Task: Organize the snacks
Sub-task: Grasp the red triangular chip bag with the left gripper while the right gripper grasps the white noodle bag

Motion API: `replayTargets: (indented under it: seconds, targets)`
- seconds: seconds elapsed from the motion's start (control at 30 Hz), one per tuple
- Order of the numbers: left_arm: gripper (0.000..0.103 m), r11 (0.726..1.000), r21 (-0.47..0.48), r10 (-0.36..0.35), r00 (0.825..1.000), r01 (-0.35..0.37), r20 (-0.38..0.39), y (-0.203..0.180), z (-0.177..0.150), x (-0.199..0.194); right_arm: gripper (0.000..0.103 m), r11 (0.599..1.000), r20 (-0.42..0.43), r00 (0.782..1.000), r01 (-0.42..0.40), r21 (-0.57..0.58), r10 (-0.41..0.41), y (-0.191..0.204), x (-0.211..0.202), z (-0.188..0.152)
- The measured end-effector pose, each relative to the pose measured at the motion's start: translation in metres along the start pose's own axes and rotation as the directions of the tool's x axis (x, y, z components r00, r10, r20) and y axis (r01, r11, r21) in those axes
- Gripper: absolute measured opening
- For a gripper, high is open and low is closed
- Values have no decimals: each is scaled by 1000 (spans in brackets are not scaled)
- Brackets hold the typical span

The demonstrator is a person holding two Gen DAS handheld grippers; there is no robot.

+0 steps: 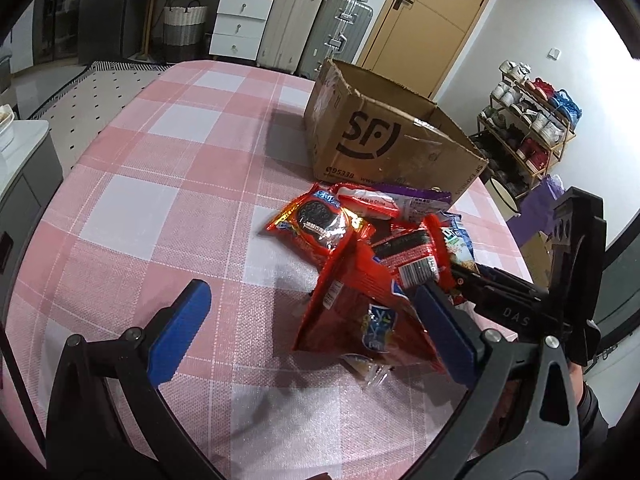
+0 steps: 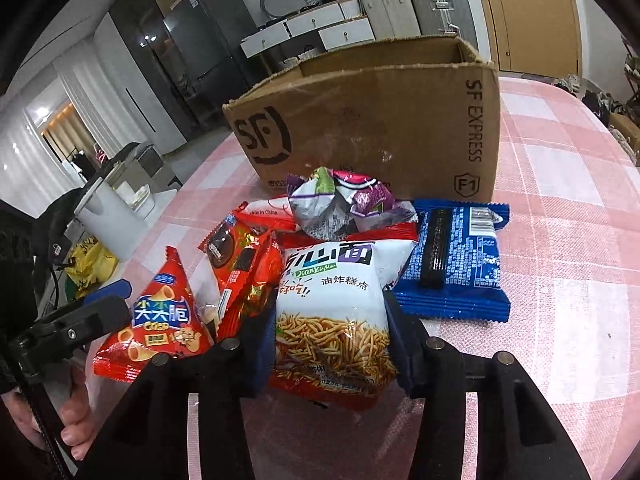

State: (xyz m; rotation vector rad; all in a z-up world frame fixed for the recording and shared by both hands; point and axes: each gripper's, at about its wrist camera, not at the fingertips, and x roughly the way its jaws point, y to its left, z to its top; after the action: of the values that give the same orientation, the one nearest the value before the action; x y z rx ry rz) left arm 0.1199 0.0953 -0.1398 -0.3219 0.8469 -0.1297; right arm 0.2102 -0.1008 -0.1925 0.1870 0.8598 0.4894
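Observation:
A pile of snack packets lies on the pink checked tablecloth (image 1: pixel 168 208) in front of an open SF cardboard box (image 1: pixel 384 136), also in the right wrist view (image 2: pixel 372 120). My left gripper (image 1: pixel 316 320) is open, its fingers either side of a red triangular crisp bag (image 1: pixel 356 312), which also shows in the right wrist view (image 2: pixel 160 320). My right gripper (image 2: pixel 330 340) is shut on a white fried-noodle snack bag (image 2: pixel 332 312). A red Oreo packet (image 1: pixel 320 224), a purple bag (image 2: pixel 340 204) and a blue Oreo packet (image 2: pixel 456 260) lie beside them.
The box stands at the table's far right. Beyond the table are white drawers (image 1: pixel 240 24), suitcases (image 1: pixel 320 32), a door (image 1: pixel 432 20) and a shoe rack (image 1: pixel 528 128). A white bin (image 2: pixel 108 216) stands left of the table.

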Motion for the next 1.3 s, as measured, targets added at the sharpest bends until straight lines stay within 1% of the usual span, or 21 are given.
replayTargets:
  seconds: [0.2,0.3,0.37,0.77,0.97,1.0,1.07,1.1,1.13,1.17,1.2,1.23,1.27,1.3]
  targets:
    - [102,1000,4,-2,1000,2,-5,-3,-1,-4,48,1000,28,1000,-4,4,4,-3,-15,-1]
    - [102,999,-1,-35,999,35,-24,-5,-3,-2,48,1000,48,999,8,1,-8,-3,-24,-4]
    - [102,999,-1,-44,998,44,-37,-8,-4,0,48,1000,62,998,9,4,-9,-5,-31,-5]
    - [102,999,-2,-52,994,52,-94,-22,-6,21,48,999,134,991,6,36,-11,-25,-74,-13]
    - [102,999,-7,-54,993,53,-108,-27,-4,33,48,999,150,989,-2,51,-5,-31,-85,-19]
    - [102,998,-14,-58,992,57,-110,-27,-4,35,48,999,152,988,-3,53,-5,-32,-86,-20]
    - [101,994,-28,-109,988,106,-108,-26,-3,39,48,998,156,988,-3,57,-6,-35,-90,-23]
    - [94,992,-34,-121,986,118,-112,-24,-2,41,48,998,157,988,0,58,-9,-36,-90,-23]
    - [90,991,-40,-128,986,124,-111,-23,-2,43,48,998,157,987,8,58,-17,-37,-91,-25]
    - [84,990,-44,-139,984,135,-109,-22,0,45,48,998,153,988,10,60,-19,-39,-91,-26]
    - [71,990,-45,-141,984,136,-113,-21,0,47,48,998,151,988,10,62,-19,-39,-90,-27]
    - [64,989,-46,-142,982,138,-121,-20,0,50,48,998,149,989,9,68,-19,-41,-91,-30]
    - [59,988,-47,-150,979,145,-135,-19,-1,54,48,998,148,989,7,69,-17,-41,-91,-31]
    - [59,988,-47,-154,979,149,-134,-18,-2,55,48,998,148,989,7,69,-17,-41,-91,-32]
